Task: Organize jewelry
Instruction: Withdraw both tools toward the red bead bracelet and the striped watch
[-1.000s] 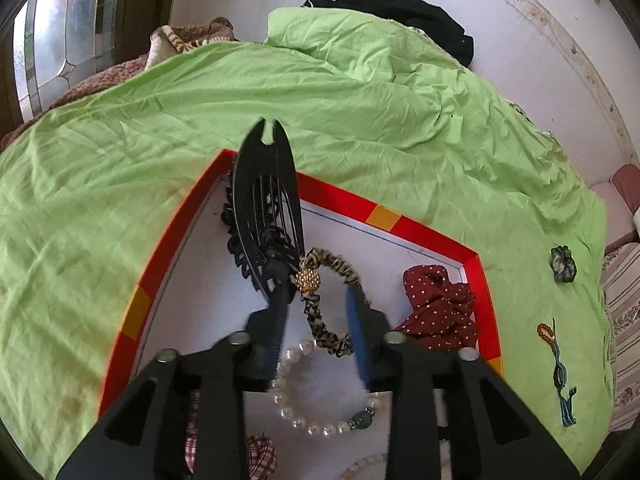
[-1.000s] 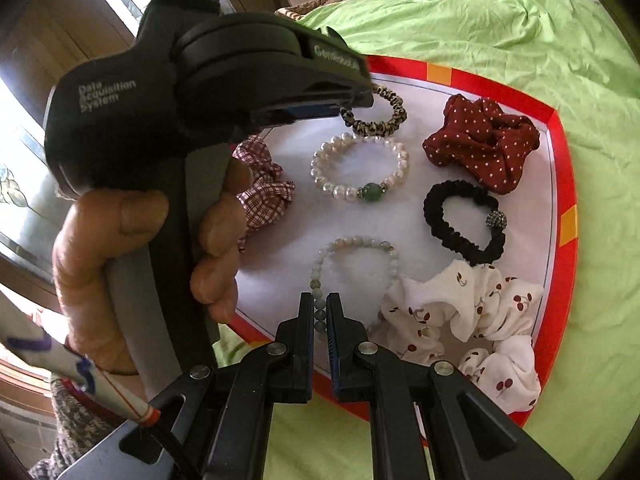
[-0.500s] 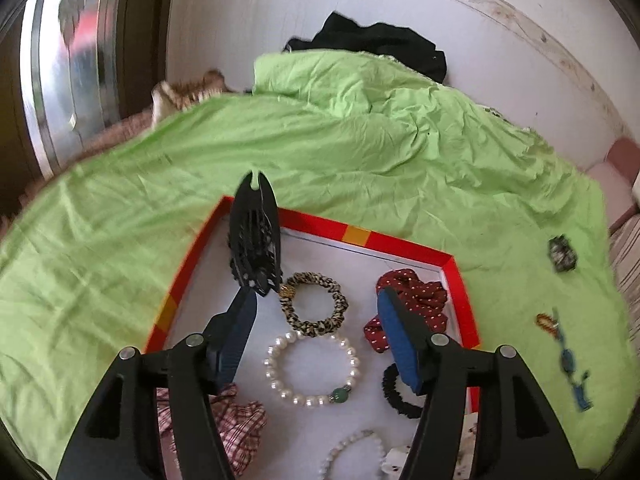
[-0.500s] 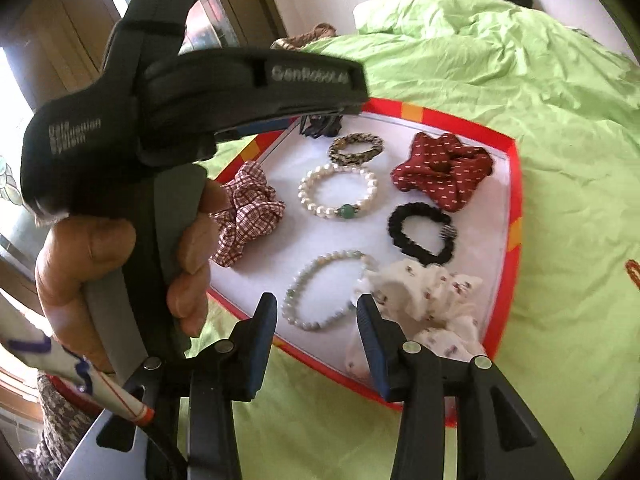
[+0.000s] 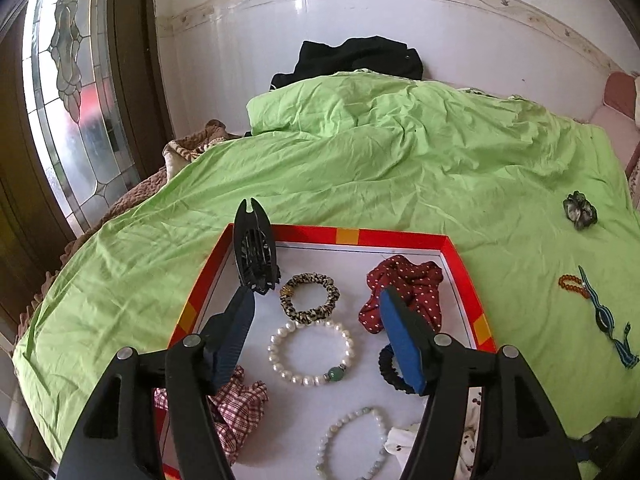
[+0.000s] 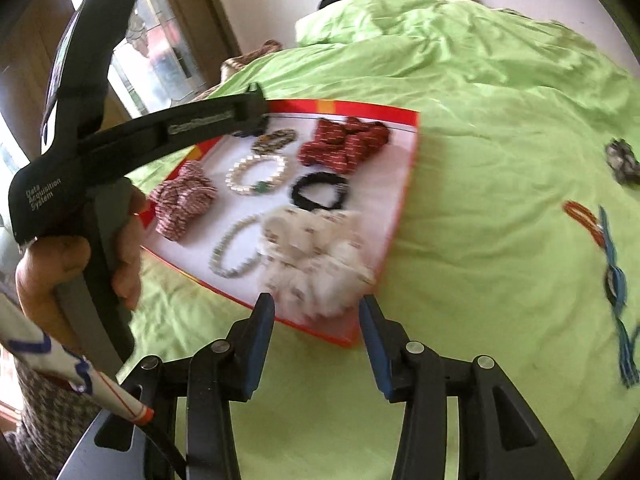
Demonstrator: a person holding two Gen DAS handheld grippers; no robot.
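Note:
A red-rimmed white tray lies on the green bedspread. In it are a black hair clip, a leopard scrunchie, a pearl bracelet, a dark red dotted scrunchie, a black scrunchie, a plaid scrunchie, a pale bead bracelet and a white cherry scrunchie. My left gripper is open and empty above the tray. My right gripper is open and empty at the tray's near edge.
On the bedspread right of the tray lie a dark scrunchie, an orange bead bracelet and a blue hair clip. Black clothing lies by the wall. A window is on the left.
My left gripper let go of the black hair clip, opened and drew back and up. My right gripper opened from shut and pulled back off the tray.

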